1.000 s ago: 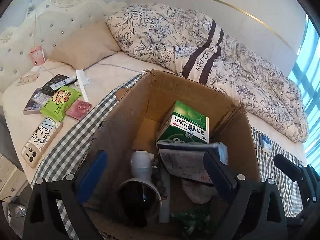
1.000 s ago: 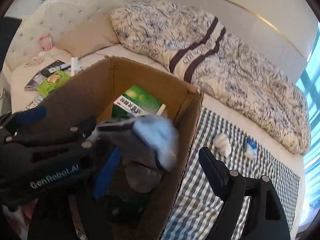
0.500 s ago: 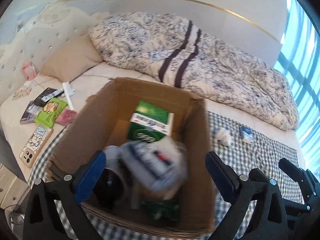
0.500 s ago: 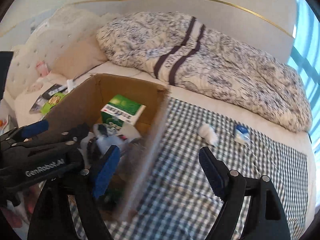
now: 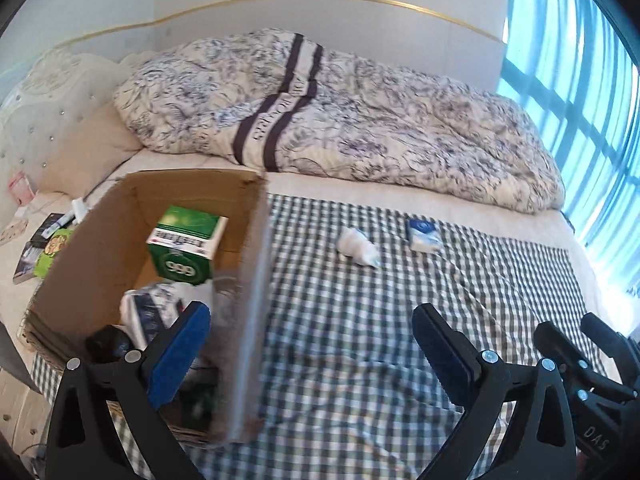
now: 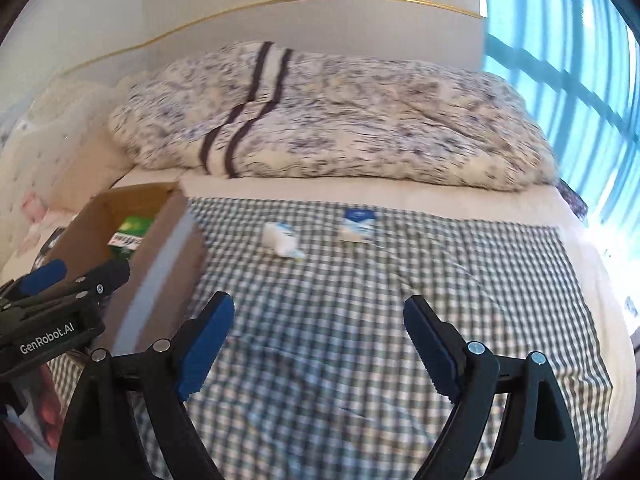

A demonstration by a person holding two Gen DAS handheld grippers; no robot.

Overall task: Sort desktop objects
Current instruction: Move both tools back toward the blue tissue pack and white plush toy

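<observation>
A brown cardboard box point(image 5: 100, 236) stands on the left of a checked cloth point(image 5: 360, 320) on the bed; it also shows in the right wrist view point(image 6: 160, 280). Inside it lie a green medicine box point(image 5: 186, 246), a white packet point(image 5: 160, 308) and a dark object point(image 5: 108, 342). On the cloth lie a crumpled white packet point(image 5: 356, 246), also in the right wrist view point(image 6: 282, 240), and a small blue-and-white pack point(image 5: 424, 236), also there point(image 6: 358, 226). My left gripper point(image 5: 312, 344) is open and empty beside the box. My right gripper point(image 6: 320, 336) is open and empty above the cloth.
A rumpled floral duvet point(image 5: 340, 120) lies along the back of the bed. A pillow point(image 5: 84, 148) and several small items, among them a green pouch point(image 5: 52, 248), lie at the far left. A window point(image 5: 580, 120) is at the right.
Both grippers have swung to the right, away from above the box and over the checked cloth. The packet the right gripper held over the box now lies inside it.
</observation>
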